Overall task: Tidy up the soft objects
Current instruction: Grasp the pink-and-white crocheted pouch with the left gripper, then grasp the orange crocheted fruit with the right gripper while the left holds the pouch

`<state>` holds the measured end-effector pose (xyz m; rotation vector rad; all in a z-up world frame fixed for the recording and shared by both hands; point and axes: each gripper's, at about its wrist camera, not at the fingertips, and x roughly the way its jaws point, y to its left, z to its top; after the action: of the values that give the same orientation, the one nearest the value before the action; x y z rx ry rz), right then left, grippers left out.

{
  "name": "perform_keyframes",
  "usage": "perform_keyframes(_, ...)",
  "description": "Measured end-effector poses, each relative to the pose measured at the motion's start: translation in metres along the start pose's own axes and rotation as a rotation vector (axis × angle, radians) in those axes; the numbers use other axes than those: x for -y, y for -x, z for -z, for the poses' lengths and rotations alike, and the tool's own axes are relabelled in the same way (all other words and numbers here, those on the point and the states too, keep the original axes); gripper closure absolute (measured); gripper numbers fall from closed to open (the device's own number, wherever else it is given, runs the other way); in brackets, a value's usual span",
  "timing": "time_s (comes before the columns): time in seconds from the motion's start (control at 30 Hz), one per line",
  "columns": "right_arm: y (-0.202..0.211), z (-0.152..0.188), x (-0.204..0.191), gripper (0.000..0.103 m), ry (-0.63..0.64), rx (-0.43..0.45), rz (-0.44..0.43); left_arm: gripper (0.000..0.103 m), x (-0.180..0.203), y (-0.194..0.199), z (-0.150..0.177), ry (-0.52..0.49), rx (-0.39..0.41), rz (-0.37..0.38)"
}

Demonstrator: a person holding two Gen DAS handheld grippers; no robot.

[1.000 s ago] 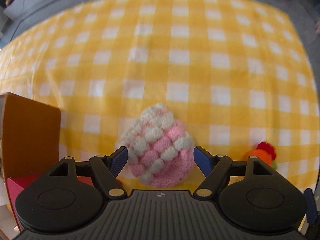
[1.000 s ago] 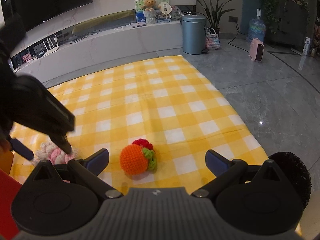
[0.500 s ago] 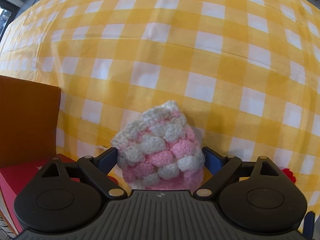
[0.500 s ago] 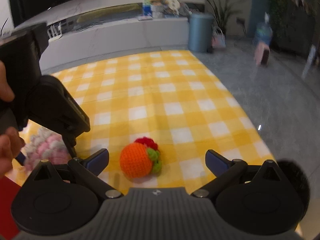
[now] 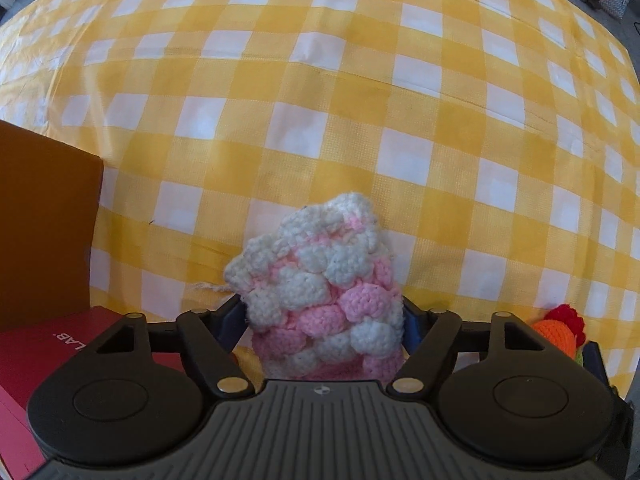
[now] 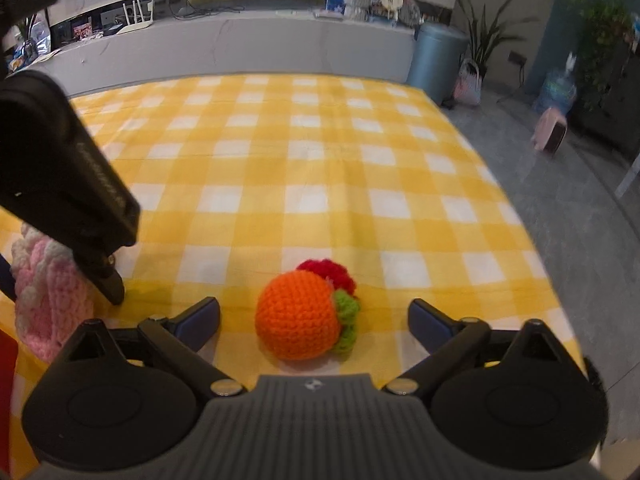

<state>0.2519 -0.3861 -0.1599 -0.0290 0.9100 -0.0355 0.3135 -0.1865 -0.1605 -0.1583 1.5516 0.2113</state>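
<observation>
A pink and white crocheted pouch (image 5: 324,288) sits between the fingers of my left gripper (image 5: 322,320), which is shut on it; its lower part is squeezed. It also shows at the left edge of the right wrist view (image 6: 48,296). An orange crocheted fruit (image 6: 300,316) with red and green trim lies on the yellow checked cloth (image 6: 320,160), between the open fingers of my right gripper (image 6: 314,316), which touch nothing. The fruit peeks out at the right of the left wrist view (image 5: 558,330).
An orange box wall (image 5: 44,232) and a red box (image 5: 36,356) stand at the left. The left gripper's body (image 6: 68,184) looms at the left of the right wrist view. The cloth's right edge meets grey floor (image 6: 580,216). A blue bin (image 6: 436,60) stands beyond.
My left gripper has closed in on the pink and white pouch and now pinches it. My right gripper has moved closer to the orange fruit, which now lies between its open fingers.
</observation>
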Motion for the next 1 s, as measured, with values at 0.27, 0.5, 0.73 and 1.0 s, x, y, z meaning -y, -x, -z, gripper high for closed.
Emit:
perform_keyframes(0.27, 0.005, 0.0, 0.005, 0.054, -0.03, 0.025, -0.053, 0.04, 0.003, 0.006, -0.001, -0.022, 0.012, -0.025)
perform_keyframes(0.5, 0.007, 0.001, 0.008, 0.055, -0.029, 0.01, -0.062, 0.056, 0.01, 0.022, -0.002, -0.059, 0.015, -0.016)
perform_keyframes(0.73, 0.024, 0.002, 0.021, 0.055, -0.085, 0.051, -0.07, 0.064, 0.004, 0.025, 0.002, -0.098, 0.025, 0.035)
perform_keyframes(1.0, 0.037, -0.002, 0.025, 0.055, -0.137, 0.109, -0.132, 0.065, 0.028, 0.059, 0.033, -0.347, 0.204, 0.082)
